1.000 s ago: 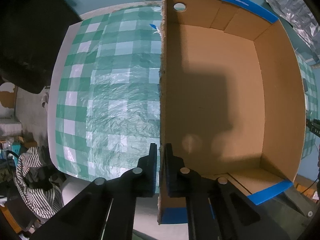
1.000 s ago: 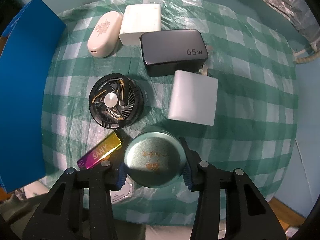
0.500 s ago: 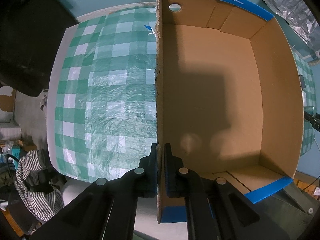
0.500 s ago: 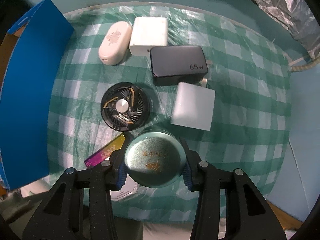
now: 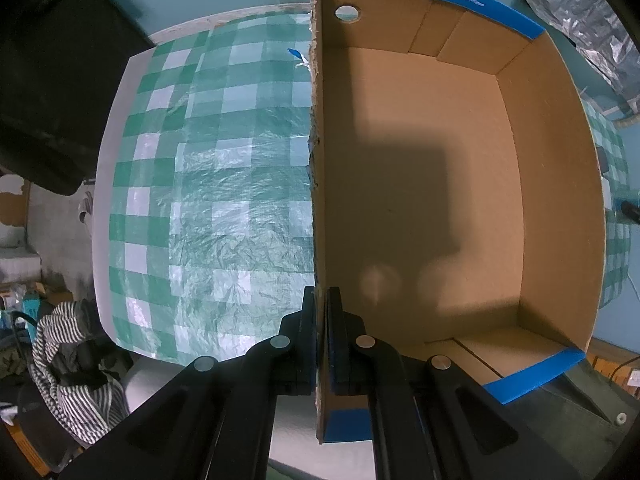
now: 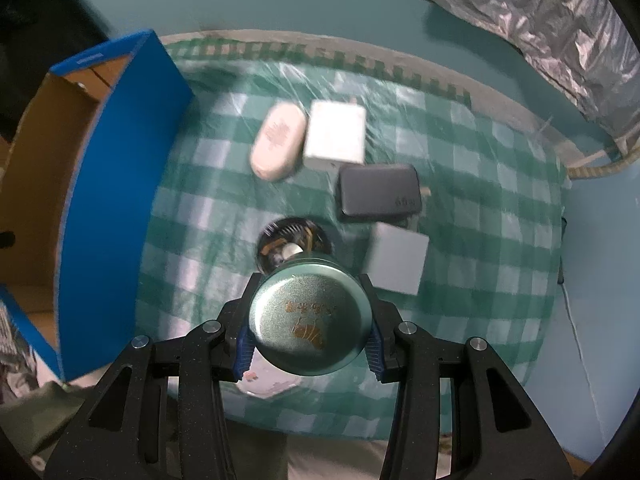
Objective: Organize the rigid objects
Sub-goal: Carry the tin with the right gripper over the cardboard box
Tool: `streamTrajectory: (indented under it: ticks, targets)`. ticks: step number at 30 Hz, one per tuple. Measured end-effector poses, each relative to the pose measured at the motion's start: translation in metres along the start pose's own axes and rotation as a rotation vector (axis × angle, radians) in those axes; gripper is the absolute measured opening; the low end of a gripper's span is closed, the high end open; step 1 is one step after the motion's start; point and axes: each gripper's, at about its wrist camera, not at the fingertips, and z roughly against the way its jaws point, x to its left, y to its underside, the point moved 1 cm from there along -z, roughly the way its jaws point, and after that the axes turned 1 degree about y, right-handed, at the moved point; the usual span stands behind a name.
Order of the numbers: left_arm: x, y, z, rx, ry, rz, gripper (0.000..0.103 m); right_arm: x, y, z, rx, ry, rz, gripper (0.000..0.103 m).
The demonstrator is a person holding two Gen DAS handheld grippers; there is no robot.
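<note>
My left gripper [image 5: 321, 300] is shut on the near left wall of an empty cardboard box [image 5: 440, 184] with blue outer faces, one finger inside and one outside. My right gripper [image 6: 310, 312] is shut on a round green tin [image 6: 309, 320] with gold lettering, held above the green checked tablecloth [image 6: 480, 208]. Below the tin lie a black round fan [image 6: 294, 240], a white oval case [image 6: 278, 142], a white square charger [image 6: 335, 135], a black charger [image 6: 378, 193] and a pale grey block [image 6: 396, 260]. The same box [image 6: 108, 200] stands at the left of the right wrist view.
Crinkled silver foil [image 6: 540, 28] lies at the far right beyond the table. A striped cloth [image 5: 72, 360] hangs off the table's near left. A dark bulky shape [image 5: 52, 80] fills the far left. A white item [image 6: 268, 380] sits under the tin at the near edge.
The right gripper has risen with the green tin; the table items look smaller and the box's inside comes into view. The left gripper's jaws have closed tighter on the box wall.
</note>
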Motion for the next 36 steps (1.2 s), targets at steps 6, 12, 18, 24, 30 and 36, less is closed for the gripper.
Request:
streamTrajectory:
  ticks: [6, 12, 18, 24, 30, 36]
  targets:
    - [0.0, 0.0, 0.0, -0.001, 0.001, -0.001, 0.004, 0.015, 0.003, 0.029, -0.029, -0.045, 0.034, 0.044]
    - [0.001, 0.0, 0.0, 0.0, 0.002, 0.0, 0.004, 0.049, -0.02, 0.047, -0.074, -0.082, 0.113, 0.044]
    - [0.001, 0.0, 0.0, 0.001, 0.002, -0.001, 0.004, 0.083, -0.04, 0.056, -0.095, -0.106, 0.188, 0.044]
    - [0.001, 0.0, 0.001, 0.0, 0.002, 0.0, 0.004, 0.114, -0.054, 0.06, -0.111, -0.127, 0.252, 0.044]
    - [0.0, 0.001, 0.004, 0.001, -0.001, -0.003, 0.004, 0.142, -0.066, 0.061, -0.12, -0.149, 0.305, 0.044]
    - [0.0, 0.005, 0.005, 0.002, -0.003, 0.001, 0.004, 0.17, -0.074, 0.054, -0.109, -0.165, 0.357, 0.044]
